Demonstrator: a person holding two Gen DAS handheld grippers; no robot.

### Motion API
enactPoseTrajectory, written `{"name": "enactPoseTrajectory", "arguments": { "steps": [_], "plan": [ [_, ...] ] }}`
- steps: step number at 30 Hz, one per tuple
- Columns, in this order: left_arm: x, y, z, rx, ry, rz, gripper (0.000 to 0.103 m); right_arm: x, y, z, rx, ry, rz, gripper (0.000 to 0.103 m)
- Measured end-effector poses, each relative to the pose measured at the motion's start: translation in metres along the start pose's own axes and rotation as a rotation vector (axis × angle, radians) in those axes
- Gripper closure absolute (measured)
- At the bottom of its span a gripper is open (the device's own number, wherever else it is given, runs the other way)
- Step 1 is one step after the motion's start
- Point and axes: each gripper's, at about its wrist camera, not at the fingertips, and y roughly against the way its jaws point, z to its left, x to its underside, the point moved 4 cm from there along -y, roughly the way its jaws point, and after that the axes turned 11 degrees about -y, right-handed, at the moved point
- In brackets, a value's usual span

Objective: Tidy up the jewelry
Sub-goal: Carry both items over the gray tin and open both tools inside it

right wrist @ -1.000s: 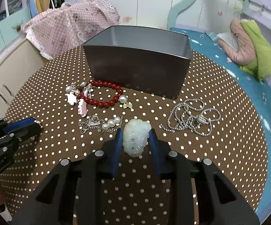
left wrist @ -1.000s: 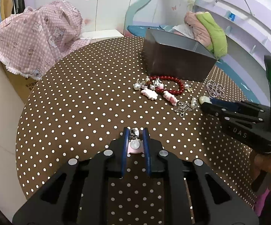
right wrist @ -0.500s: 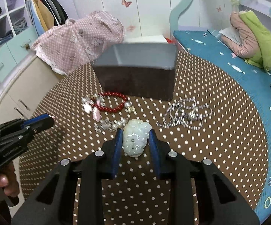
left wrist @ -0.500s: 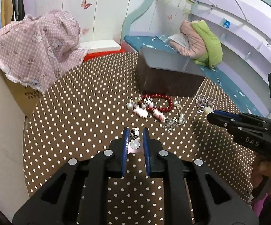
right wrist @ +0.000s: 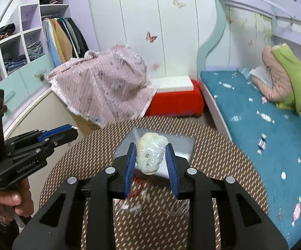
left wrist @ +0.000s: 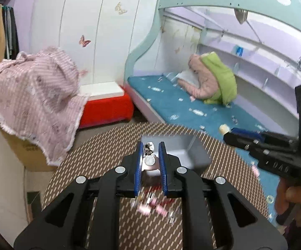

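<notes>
Both claws carry jewelry toward the box.
Left claw (left wrist: 149, 156) pinches a small charm (left wrist: 149, 160), right claw (right wrist: 151, 156) a jade pendant (right wrist: 150, 153); the grey box (right wrist: 181, 145) sits just ahead, below both.

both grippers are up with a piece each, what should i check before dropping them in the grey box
1. Left gripper clamped on the small silver-and-pink charm: ok.
2. Right gripper clamped on the pale green carved jade pendant: ok.
3. Grey rectangular box open at the top: ok.
4. Pieces directly over the opening: cannot tell.
5. Grippers apart from each other: ok.
6. Leftover jewelry on the brown dotted tablecloth: blurred, cannot tell.
</notes>
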Motion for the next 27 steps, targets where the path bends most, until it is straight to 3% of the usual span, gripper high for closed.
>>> {"name": "enactPoseTrajectory", "arguments": {
  "steps": [6,15,17,18,19,22,25,27],
  "plan": [
    [-0.028,-0.057,-0.006,0.048,-0.003,0.058,0.088,-0.015,-0.037,-0.019,0.008,-0.027,0.064,0.076],
    [-0.012,-0.122,-0.005,0.049,0.025,0.193,0.085,-0.002,-0.082,-0.037,0.032,-0.068,0.195,0.075],
    [-0.009,-0.125,-0.001,0.039,0.031,0.21,0.07,-0.001,-0.082,-0.038,0.04,-0.075,0.193,0.073],
    [-0.007,-0.123,0.002,0.021,0.038,0.208,0.046,-0.001,-0.081,-0.039,0.044,-0.078,0.191,0.066],
    [-0.006,-0.12,0.006,-0.004,0.046,0.198,0.025,-0.002,-0.077,-0.04,0.051,-0.082,0.177,0.046],
    [-0.005,-0.106,0.017,-0.044,0.056,0.169,0.011,-0.005,-0.07,-0.043,0.065,-0.089,0.135,0.021],
    [-0.006,-0.091,0.025,-0.093,0.062,0.152,0.008,-0.006,-0.06,-0.046,0.076,-0.105,0.106,0.008],
    [-0.007,-0.08,0.027,-0.143,0.056,0.149,0.006,-0.008,-0.052,-0.047,0.086,-0.118,0.092,0.008]
  ]
}}
